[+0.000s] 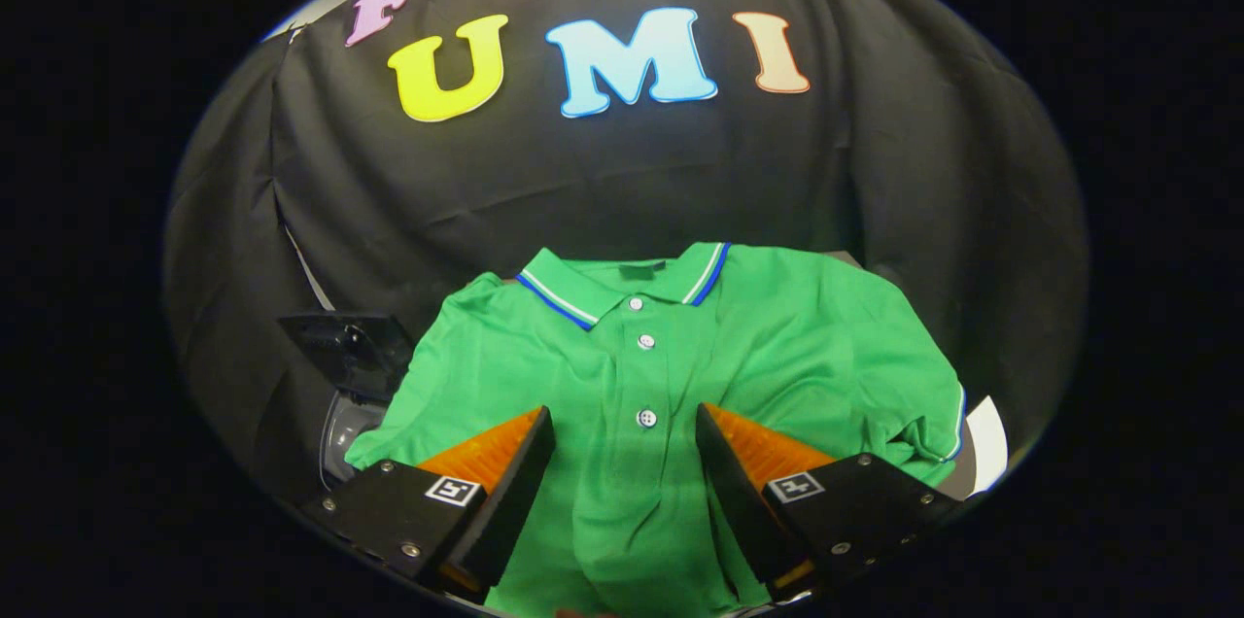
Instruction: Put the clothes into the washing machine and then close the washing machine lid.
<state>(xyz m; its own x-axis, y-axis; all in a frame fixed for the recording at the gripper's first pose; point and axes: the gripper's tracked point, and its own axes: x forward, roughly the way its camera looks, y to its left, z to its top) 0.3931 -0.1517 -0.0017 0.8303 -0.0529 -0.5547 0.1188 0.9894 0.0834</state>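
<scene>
Hand-held gripper wide open, holding nothing, fingers straddling button placket of green polo shirt, laid flat; likely lining up pinch.

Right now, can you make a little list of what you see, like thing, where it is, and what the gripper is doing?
clothing: green polo shirt, spread flat, buttons up
collar: striped trim, far end from the fingers
gripper: open, fingers spread over the shirt's lower front
washing machine: dark part showing beside the shirt's sleeve
shirt in machine: not yet
</scene>
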